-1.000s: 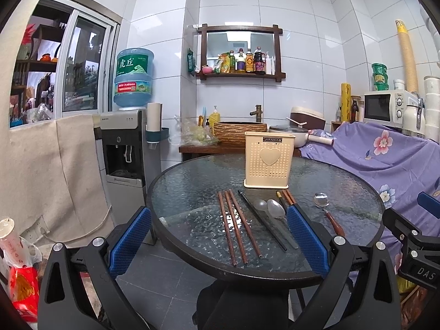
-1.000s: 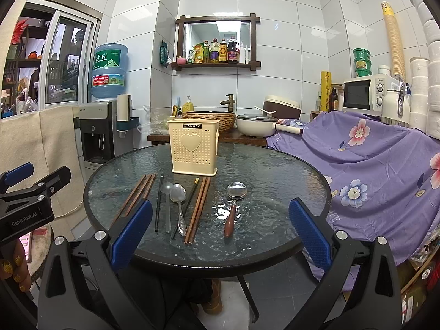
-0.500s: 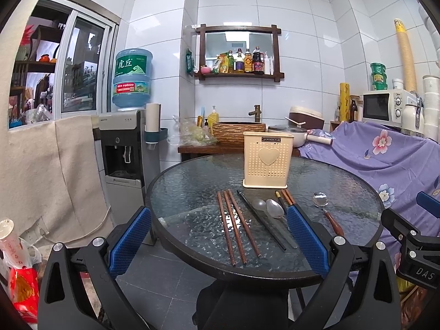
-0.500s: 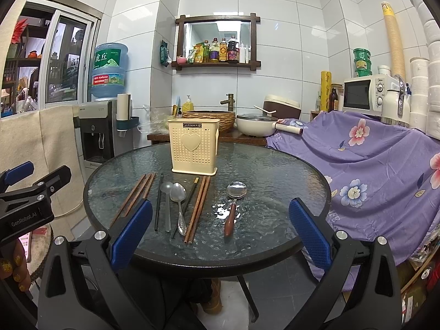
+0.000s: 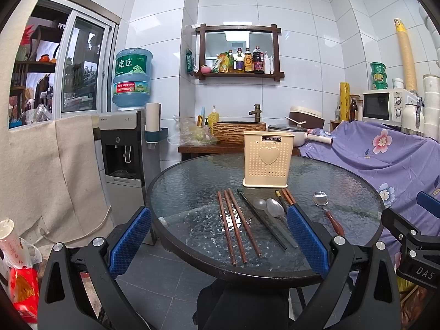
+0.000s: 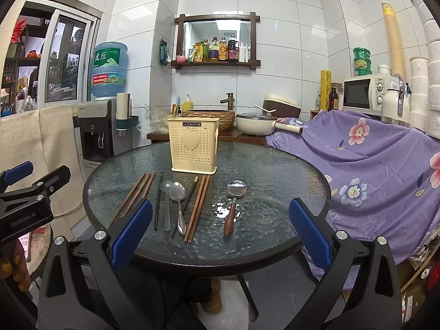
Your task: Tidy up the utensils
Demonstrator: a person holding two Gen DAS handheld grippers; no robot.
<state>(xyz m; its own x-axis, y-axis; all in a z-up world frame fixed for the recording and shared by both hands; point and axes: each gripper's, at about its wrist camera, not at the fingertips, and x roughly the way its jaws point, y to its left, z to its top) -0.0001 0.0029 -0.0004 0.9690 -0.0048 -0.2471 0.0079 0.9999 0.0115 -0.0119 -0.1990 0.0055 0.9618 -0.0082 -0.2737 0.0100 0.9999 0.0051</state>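
1. The utensils lie in a row on the round glass table [image 6: 288, 170], all with their long axes running from the near edge toward the cream utensil holder [image 6: 194, 144] at the far middle.
2. Left to right: three brown chopsticks [image 5: 236, 225], black chopsticks [image 6: 158, 200], a clear plastic spoon [image 6: 167, 192], a steel spoon [image 6: 178, 195], another brown chopstick pair [image 6: 198, 206] and, apart to the right, a wooden-handled spoon [image 6: 233, 200].
3. My left gripper [image 5: 218, 238], jaws wide apart and empty, hangs off the near edge with the three brown chopsticks straight ahead between its pads; handles point at me.
4. My right gripper [image 6: 218, 229], likewise spread and empty, faces the wooden-handled spoon and the right chopstick pair.
5. I judge each arm nearer its own side's pieces; nothing is in the holder yet, as far as I can see.
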